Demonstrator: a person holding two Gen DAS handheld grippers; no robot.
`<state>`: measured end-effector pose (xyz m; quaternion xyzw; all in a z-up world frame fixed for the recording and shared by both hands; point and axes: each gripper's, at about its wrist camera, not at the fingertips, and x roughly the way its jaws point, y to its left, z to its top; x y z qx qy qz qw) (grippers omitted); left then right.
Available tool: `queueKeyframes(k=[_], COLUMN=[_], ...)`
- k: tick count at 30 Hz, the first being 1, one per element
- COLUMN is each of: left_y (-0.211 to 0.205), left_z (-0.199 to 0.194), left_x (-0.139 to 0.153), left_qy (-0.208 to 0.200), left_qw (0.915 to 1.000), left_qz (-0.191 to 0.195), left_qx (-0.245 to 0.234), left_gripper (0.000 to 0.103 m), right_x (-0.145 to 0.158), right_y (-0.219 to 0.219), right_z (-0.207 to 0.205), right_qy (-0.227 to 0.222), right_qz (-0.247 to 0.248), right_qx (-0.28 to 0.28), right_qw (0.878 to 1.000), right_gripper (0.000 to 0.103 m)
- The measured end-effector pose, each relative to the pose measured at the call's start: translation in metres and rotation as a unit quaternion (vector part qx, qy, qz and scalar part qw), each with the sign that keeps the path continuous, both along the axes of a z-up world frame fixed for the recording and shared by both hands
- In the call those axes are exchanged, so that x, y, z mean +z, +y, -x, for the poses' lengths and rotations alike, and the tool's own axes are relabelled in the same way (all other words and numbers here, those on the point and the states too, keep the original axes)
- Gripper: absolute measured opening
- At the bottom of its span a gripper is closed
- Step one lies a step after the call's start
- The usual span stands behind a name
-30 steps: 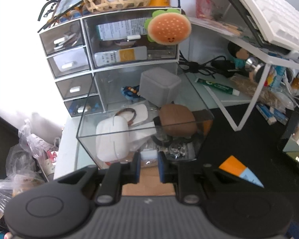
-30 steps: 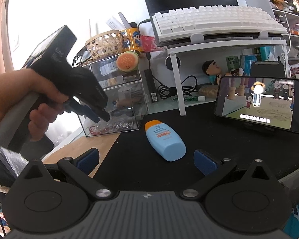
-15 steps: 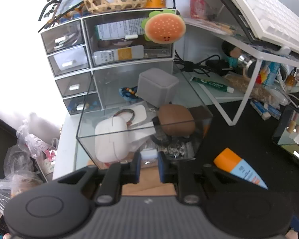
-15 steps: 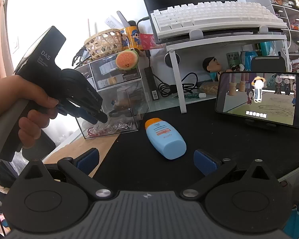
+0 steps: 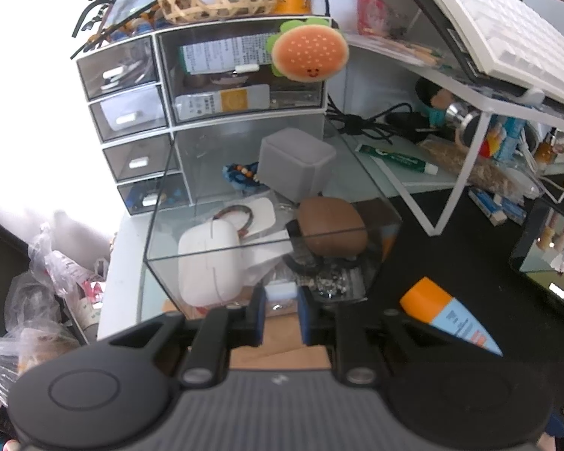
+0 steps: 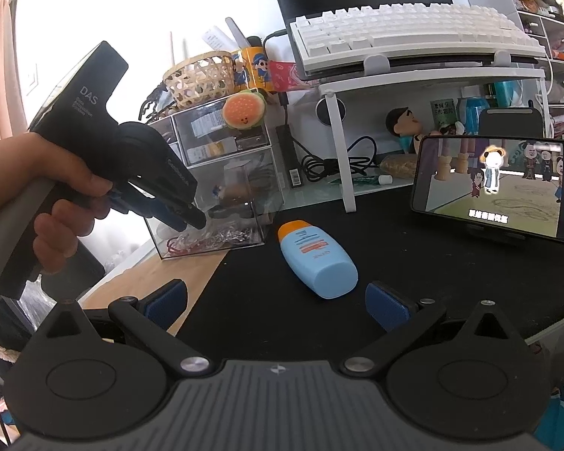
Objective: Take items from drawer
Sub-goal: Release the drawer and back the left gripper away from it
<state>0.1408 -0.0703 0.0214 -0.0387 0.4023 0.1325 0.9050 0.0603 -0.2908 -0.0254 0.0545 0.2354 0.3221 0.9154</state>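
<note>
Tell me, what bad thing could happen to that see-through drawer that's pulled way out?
The left gripper is shut on the drawer's handle, and the clear drawer sticks far out of its cabinet. Pulled further, it might slip free and tip, spilling the white case and brown pouch. The sunscreen bottle lies on the mat just in front of the right gripper, whose jaws are open; a careless reach could knock it away.

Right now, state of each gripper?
left gripper: closed on the white handle of the pulled-out clear drawer.
right gripper: open, holding nothing; blue sunscreen bottle lies ahead on the black mat.
</note>
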Motion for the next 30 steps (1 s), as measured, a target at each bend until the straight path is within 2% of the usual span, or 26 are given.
queueKeyframes(k=[5, 15, 18, 30], left_y=[0.001, 0.006, 0.01, 0.024], left_z=[0.0, 0.011, 0.015, 0.033], left_x=[0.0, 0.002, 0.003, 0.003], left_qy=[0.003, -0.027, -0.036, -0.054], left_qw=[1.0, 0.9995, 0.9991, 0.9979], left_qz=[0.0, 0.003, 0.012, 0.018], left_qx=[-0.008, -0.015, -0.016, -0.033], left_gripper=[0.02, 0.025, 0.035, 0.035], right_x=[-0.001, 0.003, 0.006, 0.013], right_y=[0.002, 0.003, 0.002, 0.015], right_z=[0.0, 0.004, 0.003, 0.009], right_qy=[-0.002, -0.015, -0.016, -0.04], right_qz=[0.0, 0.0, -0.007, 0.004], right_qx=[-0.004, -0.001, -0.001, -0.004], right_qw=[1.0, 1.0, 1.0, 0.999], right_gripper=[0.103, 0.103, 0.103, 0.103])
